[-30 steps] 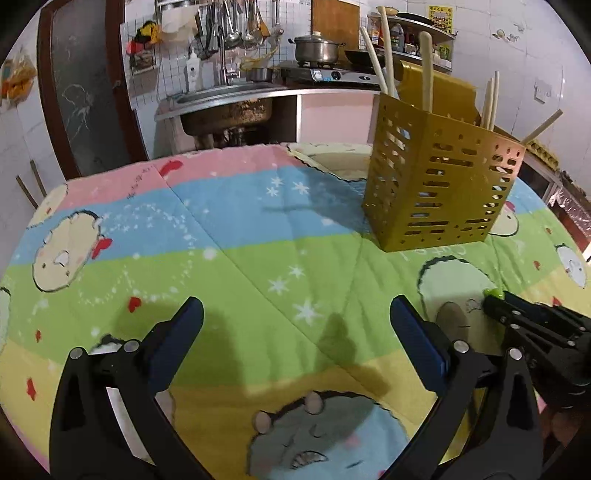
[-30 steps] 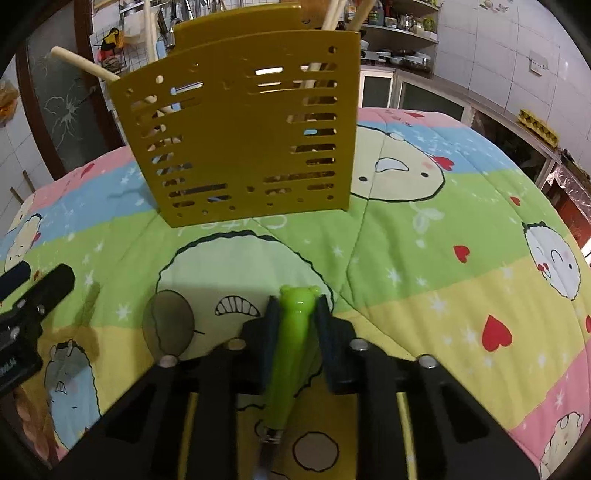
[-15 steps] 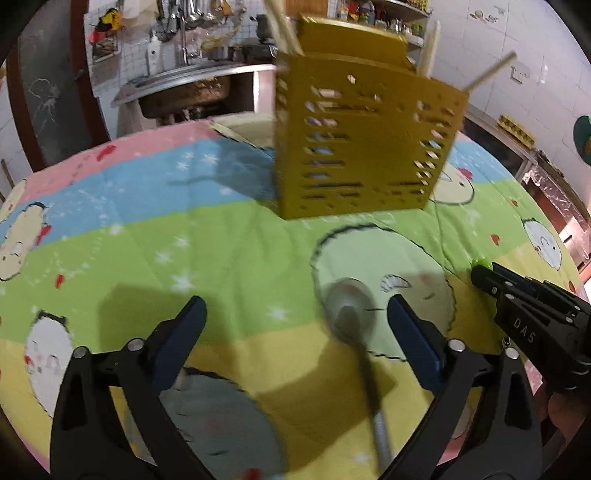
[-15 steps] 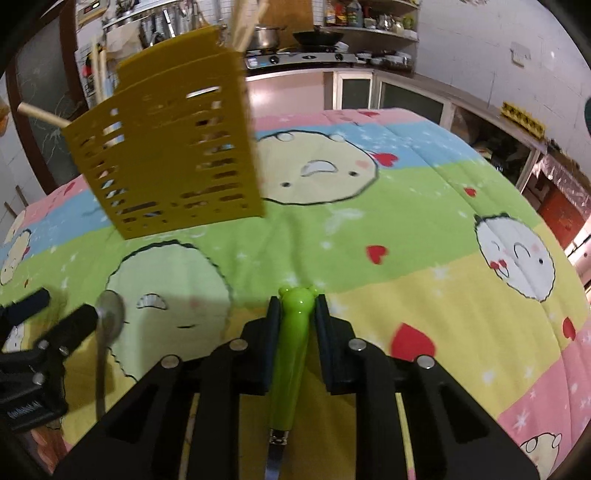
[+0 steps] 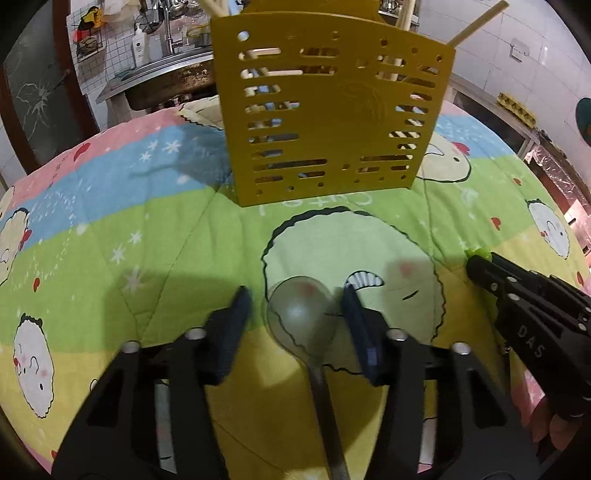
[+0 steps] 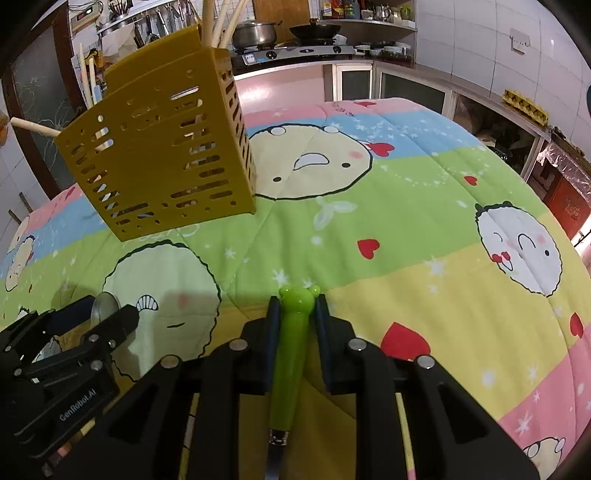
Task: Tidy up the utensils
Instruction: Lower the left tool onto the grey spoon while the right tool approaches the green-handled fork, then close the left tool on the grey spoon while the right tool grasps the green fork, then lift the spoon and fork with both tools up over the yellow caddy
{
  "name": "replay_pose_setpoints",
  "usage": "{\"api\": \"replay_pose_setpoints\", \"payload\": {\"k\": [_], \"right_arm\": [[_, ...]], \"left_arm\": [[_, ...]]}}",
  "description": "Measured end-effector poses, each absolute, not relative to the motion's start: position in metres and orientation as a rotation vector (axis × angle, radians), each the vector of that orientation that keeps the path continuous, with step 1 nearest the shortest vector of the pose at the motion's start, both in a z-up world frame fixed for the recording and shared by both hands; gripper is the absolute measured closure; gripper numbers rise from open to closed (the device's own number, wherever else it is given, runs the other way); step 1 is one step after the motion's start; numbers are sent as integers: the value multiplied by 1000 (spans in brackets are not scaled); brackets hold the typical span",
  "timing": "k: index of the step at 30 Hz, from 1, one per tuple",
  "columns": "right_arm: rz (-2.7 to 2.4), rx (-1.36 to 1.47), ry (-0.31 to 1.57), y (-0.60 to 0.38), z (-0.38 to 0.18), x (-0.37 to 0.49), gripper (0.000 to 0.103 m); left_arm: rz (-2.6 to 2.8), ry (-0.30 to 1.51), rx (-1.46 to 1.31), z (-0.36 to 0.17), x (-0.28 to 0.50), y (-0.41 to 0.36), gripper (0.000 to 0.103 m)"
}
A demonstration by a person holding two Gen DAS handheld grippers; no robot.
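Note:
A metal spoon [image 5: 300,314] lies on the cartoon cloth [image 5: 147,236], handle toward the camera. My left gripper [image 5: 295,306] straddles its bowl. Its jaws are closing, with narrow gaps still showing on both sides of the bowl. Straight beyond stands the yellow slotted utensil holder [image 5: 332,110], with wooden sticks poking out of it. My right gripper [image 6: 297,306] is shut on a green-handled utensil [image 6: 290,354], whose metal end is hidden below. In the right wrist view the holder [image 6: 166,155] stands far left and the left gripper [image 6: 107,308] is low left. The right gripper [image 5: 480,262] shows at the right of the left wrist view.
The cloth [image 6: 406,229] covers the whole rounded table and drops off at the right edge. Behind stand a counter with a stove and pot [image 6: 255,33], a sink [image 5: 162,77] and a dark door [image 5: 33,96].
The left gripper has swung over to the spoon and dropped over its bowl, its jaws narrowing from wide apart. The right gripper keeps the green handle and has turned slightly right.

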State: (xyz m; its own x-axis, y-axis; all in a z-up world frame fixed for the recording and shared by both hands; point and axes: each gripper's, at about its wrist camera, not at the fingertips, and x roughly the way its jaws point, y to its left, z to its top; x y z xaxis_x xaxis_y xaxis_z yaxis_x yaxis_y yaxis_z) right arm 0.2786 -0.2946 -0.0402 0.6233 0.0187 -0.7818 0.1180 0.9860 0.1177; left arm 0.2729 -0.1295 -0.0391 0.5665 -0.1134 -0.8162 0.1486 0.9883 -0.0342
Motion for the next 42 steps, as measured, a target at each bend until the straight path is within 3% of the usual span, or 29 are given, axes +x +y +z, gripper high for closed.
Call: {"api": "replay_pose_setpoints", "payload": {"k": [3, 18, 42], "right_arm": [[-62, 157, 913, -294, -40, 282, 83], [-53, 160, 825, -290, -25, 272, 84], [-22, 67, 340, -254, 71, 237, 84]], "left_arm": [[-166, 964, 60, -39, 274, -135, 69], [-187, 885, 45, -19, 269, -123, 69], [-132, 460, 18, 65, 237, -67, 69]]}}
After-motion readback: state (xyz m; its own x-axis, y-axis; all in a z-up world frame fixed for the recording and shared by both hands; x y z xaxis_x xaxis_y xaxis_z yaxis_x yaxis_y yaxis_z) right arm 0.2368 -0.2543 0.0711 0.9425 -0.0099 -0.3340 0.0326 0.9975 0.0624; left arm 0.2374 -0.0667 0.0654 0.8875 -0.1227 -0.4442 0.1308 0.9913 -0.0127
